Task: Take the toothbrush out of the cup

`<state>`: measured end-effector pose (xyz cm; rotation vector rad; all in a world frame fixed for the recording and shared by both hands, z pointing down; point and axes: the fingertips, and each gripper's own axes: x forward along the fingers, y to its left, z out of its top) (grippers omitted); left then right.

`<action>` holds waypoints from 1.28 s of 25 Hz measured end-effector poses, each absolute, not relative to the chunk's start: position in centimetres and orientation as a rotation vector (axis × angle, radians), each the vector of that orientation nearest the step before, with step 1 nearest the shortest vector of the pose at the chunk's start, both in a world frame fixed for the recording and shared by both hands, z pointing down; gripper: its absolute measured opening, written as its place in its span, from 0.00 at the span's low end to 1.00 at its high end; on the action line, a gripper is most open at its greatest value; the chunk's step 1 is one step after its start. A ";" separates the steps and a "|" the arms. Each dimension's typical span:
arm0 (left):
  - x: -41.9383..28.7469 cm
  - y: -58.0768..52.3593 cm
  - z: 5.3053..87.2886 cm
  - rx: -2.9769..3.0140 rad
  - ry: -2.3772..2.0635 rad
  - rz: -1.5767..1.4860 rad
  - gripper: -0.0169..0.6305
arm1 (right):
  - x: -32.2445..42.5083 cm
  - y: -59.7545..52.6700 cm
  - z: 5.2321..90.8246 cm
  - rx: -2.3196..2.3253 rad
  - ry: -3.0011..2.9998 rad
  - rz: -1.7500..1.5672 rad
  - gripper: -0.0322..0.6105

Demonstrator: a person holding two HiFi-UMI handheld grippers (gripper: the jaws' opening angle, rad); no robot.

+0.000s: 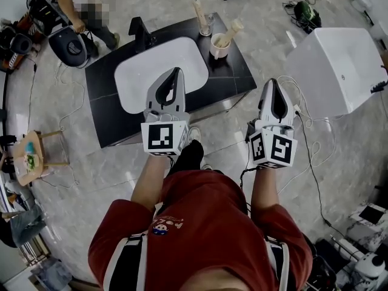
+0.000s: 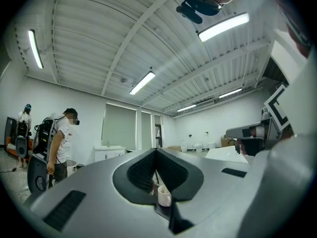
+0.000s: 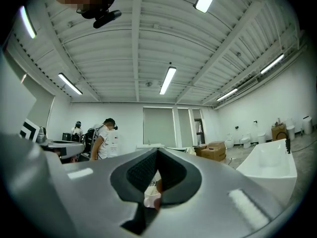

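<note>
Toothbrush (image 1: 229, 33) is leaning in the cup (image 1: 218, 47), ahead of both grippers and between their lines. Its top end is poking over the rim, so I am judging it easy to pinch. The counter (image 1: 230, 77) is lying under and beyond the tips. I am holding the left gripper (image 1: 176, 71) and right gripper (image 1: 273, 82) level, jaws pressed together and empty, since the cup is not yet within reach. I am counting one counter, one basin (image 1: 139, 77), two grippers, one cup, one glass (image 1: 205, 25), one toothbrush.
</note>
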<state>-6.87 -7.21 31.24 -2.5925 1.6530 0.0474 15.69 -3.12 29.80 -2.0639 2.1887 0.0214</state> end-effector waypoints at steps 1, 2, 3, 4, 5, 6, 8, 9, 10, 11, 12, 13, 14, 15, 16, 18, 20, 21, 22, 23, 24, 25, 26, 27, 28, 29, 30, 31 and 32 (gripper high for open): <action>-7.1 -8.2 31.1 -2.596 1.650 0.049 0.03 | 15.5 -4.1 29.7 -2.066 2.188 0.023 0.06; -7.2 -9.2 31.0 -2.599 1.647 0.049 0.03 | 15.2 -5.1 29.5 -2.068 2.187 0.023 0.06; -7.4 -10.2 31.0 -2.604 1.646 0.050 0.03 | 15.0 -6.1 29.4 -2.069 2.188 0.023 0.06; -7.5 -11.1 30.9 -2.608 1.644 0.052 0.03 | 14.7 -7.1 29.4 -2.070 2.189 0.024 0.06; -7.7 -12.1 30.9 -2.613 1.643 0.054 0.03 | 14.5 -8.1 29.3 -2.071 2.191 0.024 0.06; -7.8 -13.1 31.0 -2.618 1.642 0.058 0.03 | 14.3 -9.0 29.3 -2.073 2.194 0.024 0.06; -8.1 -15.0 31.0 -2.628 1.641 0.071 0.03 | 13.8 -10.9 29.3 -2.078 2.197 0.031 0.06; -8.2 -15.9 31.1 -2.633 1.641 0.078 0.03 | 13.6 -11.7 29.2 -2.080 2.198 0.035 0.06; -8.4 -16.7 31.1 -2.639 1.640 0.082 0.03 | 13.4 -12.5 29.1 -2.082 2.198 0.039 0.06; -8.5 -17.6 31.1 -2.643 1.637 0.083 0.03 | 13.2 -13.3 28.9 -2.085 2.197 0.044 0.06; -8.5 -18.4 31.0 -2.646 1.632 0.085 0.03 | 13.1 -14.1 28.8 -2.087 2.195 0.048 0.06; -8.5 -19.3 30.9 -2.648 1.626 0.087 0.03 | 13.0 -14.8 28.7 -2.090 2.192 0.051 0.06; -8.5 -20.1 30.8 -2.651 1.619 0.090 0.03 | 12.9 -15.5 28.6 -2.092 2.188 0.052 0.06; -8.4 -20.7 30.8 -2.658 1.613 0.091 0.03 | 12.8 -16.1 28.6 -2.095 2.185 0.052 0.06; -8.3 -21.3 30.8 -2.665 1.605 0.092 0.03 | 12.7 -16.6 28.6 -2.098 2.182 0.050 0.06; -8.1 -22.3 30.7 -2.675 1.592 0.094 0.03 | 12.6 -17.4 28.7 -2.104 2.180 0.043 0.06; -8.0 -23.1 30.5 -2.680 1.586 0.097 0.03 | 12.7 -18.0 28.7 -2.112 2.183 0.036 0.06; -7.9 -23.5 30.5 -2.681 1.587 0.099 0.03 | 12.8 -18.3 28.7 -2.113 2.183 0.033 0.06; -7.8 -23.8 30.5 -2.683 1.588 0.097 0.03 | 12.9 -18.6 28.8 -2.113 2.183 0.029 0.07; -7.6 -24.2 30.7 -2.684 1.589 0.091 0.03 | 13.1 -18.8 29.0 -2.110 2.185 0.025 0.07; -7.3 -24.5 30.9 -2.686 1.590 0.084 0.03 | 13.4 -19.1 29.1 -2.107 2.187 0.023 0.07; -6.8 -24.9 31.1 -2.686 1.590 0.078 0.03 | 13.7 -19.4 29.3 -2.102 2.190 0.021 0.06; -6.4 -25.2 31.2 -2.685 1.591 0.073 0.03 | 14.2 -19.8 29.5 -2.096 2.193 0.017 0.06; -5.8 -25.6 31.2 -2.681 1.594 0.068 0.03 | 14.7 -20.2 29.5 -2.088 2.196 0.013 0.07; -5.3 -26.0 31.2 -2.677 1.600 0.063 0.03 | 15.2 -20.7 29.6 -2.078 2.200 0.007 0.07; -4.9 -26.4 31.2 -2.671 1.607 0.057 0.03 | 15.7 -21.2 29.6 -2.069 2.204 0.000 0.07; -4.5 -26.7 31.2 -2.667 1.614 0.049 0.03 | 16.0 -21.8 29.7 -2.061 2.208 -0.008 0.07; -4.3 -27.2 31.3 -2.665 1.620 0.041 0.03 | 16.3 -22.4 29.8 -2.053 2.214 -0.016 0.07; -4.2 -27.6 31.4 -2.664 1.626 0.035 0.03 | 16.4 -23.0 29.9 -2.045 2.220 -0.022 0.07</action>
